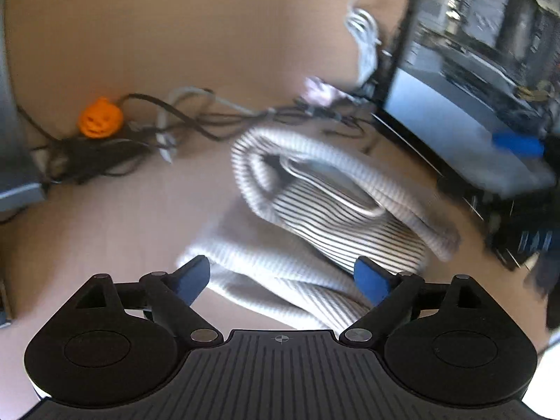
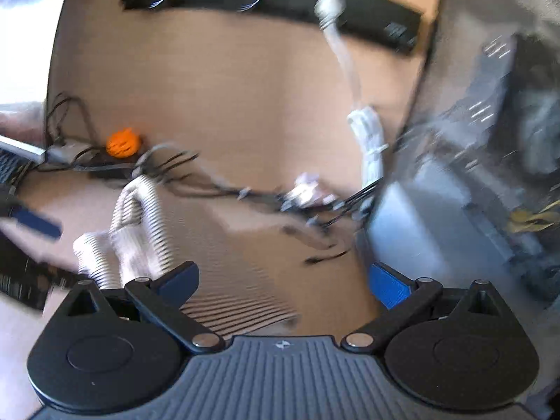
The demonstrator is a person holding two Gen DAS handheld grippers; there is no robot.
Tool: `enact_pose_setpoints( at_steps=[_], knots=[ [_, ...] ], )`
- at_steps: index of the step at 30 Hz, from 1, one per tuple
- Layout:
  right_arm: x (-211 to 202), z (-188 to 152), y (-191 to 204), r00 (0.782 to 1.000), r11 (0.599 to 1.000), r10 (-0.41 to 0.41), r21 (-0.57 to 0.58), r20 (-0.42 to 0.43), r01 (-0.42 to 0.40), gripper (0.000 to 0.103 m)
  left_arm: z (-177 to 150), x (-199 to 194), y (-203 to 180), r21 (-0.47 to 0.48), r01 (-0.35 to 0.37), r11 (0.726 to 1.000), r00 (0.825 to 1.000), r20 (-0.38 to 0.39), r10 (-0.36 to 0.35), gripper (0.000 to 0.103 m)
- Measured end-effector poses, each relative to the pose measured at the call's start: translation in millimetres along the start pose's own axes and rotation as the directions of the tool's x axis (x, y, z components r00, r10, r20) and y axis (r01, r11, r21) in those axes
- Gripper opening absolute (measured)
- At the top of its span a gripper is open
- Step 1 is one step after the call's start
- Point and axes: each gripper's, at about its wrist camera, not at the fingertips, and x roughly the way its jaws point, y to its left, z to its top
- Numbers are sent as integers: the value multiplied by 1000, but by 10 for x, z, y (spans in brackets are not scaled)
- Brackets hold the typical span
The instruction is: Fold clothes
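Observation:
A white garment with thin dark stripes (image 1: 325,206) lies bunched and partly folded on the tan table, right of centre in the left wrist view. My left gripper (image 1: 283,278) is open, its blue pads above the garment's near fold, holding nothing. In the right wrist view the same garment (image 2: 140,231) lies at lower left, blurred, and runs under my right gripper (image 2: 283,281), which is open and empty. The left gripper's blue pad (image 2: 35,222) shows at that view's left edge.
An orange pumpkin figure (image 1: 99,117) sits among tangled black cables (image 1: 196,119) at the back. A monitor (image 1: 472,80) stands at the right, with white cable bundles (image 2: 369,140) beside it. A black bar (image 2: 266,0) hangs on the wall. A grey device (image 1: 17,189) is at left.

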Motion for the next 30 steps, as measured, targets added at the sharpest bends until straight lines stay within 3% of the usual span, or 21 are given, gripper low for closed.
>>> enact_pose_setpoints(
  at_steps=[4,7,10,12,16,18,20,24,27,29,30],
  knots=[
    [362,-152,233,991,996,79,36,-107,-76,103,54,-35,104,-19,-37,999,999,8,37,94],
    [510,-254,321,986,996,79,59,-149,-71,103,76,-31,168,-42,-37,998,999,4,37,94],
    [501,-271,337,986,996,72,65,-150,-63,103,119,-3,331,-127,43,991,999,-17,-45,95],
    [465,-239,315,985,996,75,51,-153,-68,103,192,62,432,-209,111,971,992,-38,-122,95],
    [214,-218,402,998,997,42,-65,-51,-45,103,412,205,501,-320,213,923,971,-38,-237,96],
    [108,-244,480,999,989,48,-140,-1,-48,103,524,336,507,-340,206,917,970,-52,-237,97],
    [148,-270,528,997,986,71,-150,-12,-72,103,601,521,509,-368,187,911,968,-90,-235,97],
    [220,-268,569,995,988,95,-118,-24,-97,96,643,833,423,-415,250,875,929,-153,-338,97],
    [215,-236,621,993,982,113,-151,-19,-115,94,702,748,291,-411,354,840,896,-111,-431,97],
    [232,-267,715,994,971,108,-211,-22,-110,94,776,663,210,-383,381,841,892,-89,-444,97],
    [242,-288,767,994,964,103,-243,-23,-105,93,808,648,176,-374,367,852,899,-91,-428,97]
  ],
)
